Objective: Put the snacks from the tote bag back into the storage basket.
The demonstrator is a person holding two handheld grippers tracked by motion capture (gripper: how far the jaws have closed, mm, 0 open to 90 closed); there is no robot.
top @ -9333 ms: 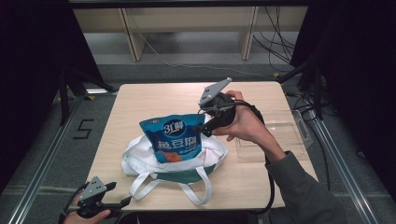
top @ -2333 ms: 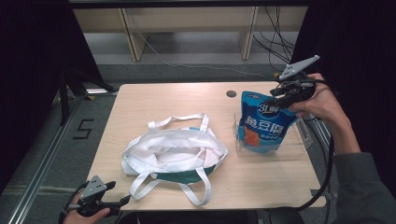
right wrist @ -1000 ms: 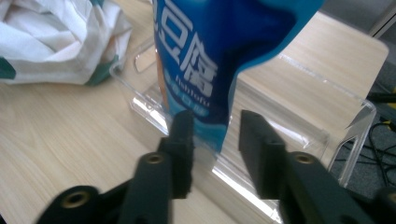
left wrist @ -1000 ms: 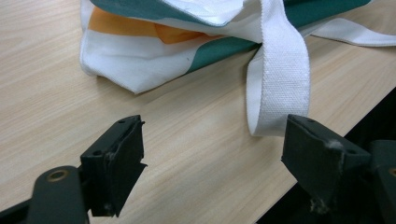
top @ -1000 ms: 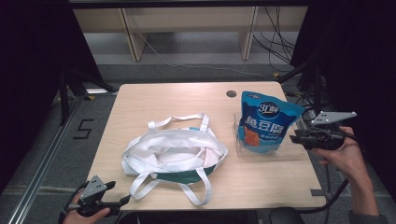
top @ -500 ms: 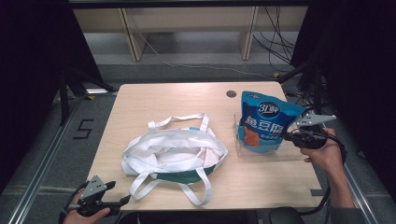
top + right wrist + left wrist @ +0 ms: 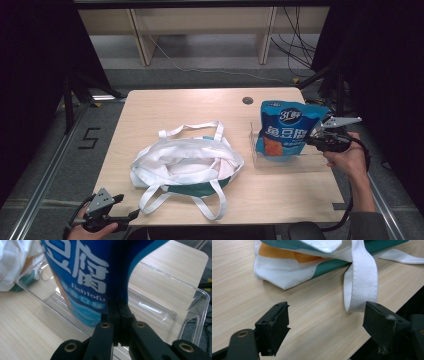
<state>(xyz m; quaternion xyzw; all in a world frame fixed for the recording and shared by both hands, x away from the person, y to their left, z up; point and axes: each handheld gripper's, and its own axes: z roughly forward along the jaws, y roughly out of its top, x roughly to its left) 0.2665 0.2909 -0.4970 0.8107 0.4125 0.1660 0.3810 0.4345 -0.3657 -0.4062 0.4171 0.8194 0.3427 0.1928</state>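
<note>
A blue fish-tofu pouch (image 7: 286,131) stands upright in a clear plastic tray (image 7: 300,164) at the table's right side. My right gripper (image 7: 317,138) sits at the pouch's right edge. In the right gripper view the pouch (image 7: 82,272) rises straight above my right gripper (image 7: 118,302), whose jaws are pressed together on its side seam over the tray (image 7: 160,315). A white and green tote bag (image 7: 185,161) lies open at the table's middle. My left gripper (image 7: 131,216) hovers at the near left edge, open (image 7: 327,322), with bare wood between its pads.
The tote's white straps (image 7: 362,277) trail to the near table edge, one looping close to my left gripper's right pad (image 7: 382,325). A cable hole (image 7: 247,100) marks the far side of the table (image 7: 165,107). Shelving and cables stand beyond it.
The pouch went from above the tote to the tray. In the last second my right hand came in from the right and lower, and its jaws closed at the pouch's right edge. The left hand stayed put.
</note>
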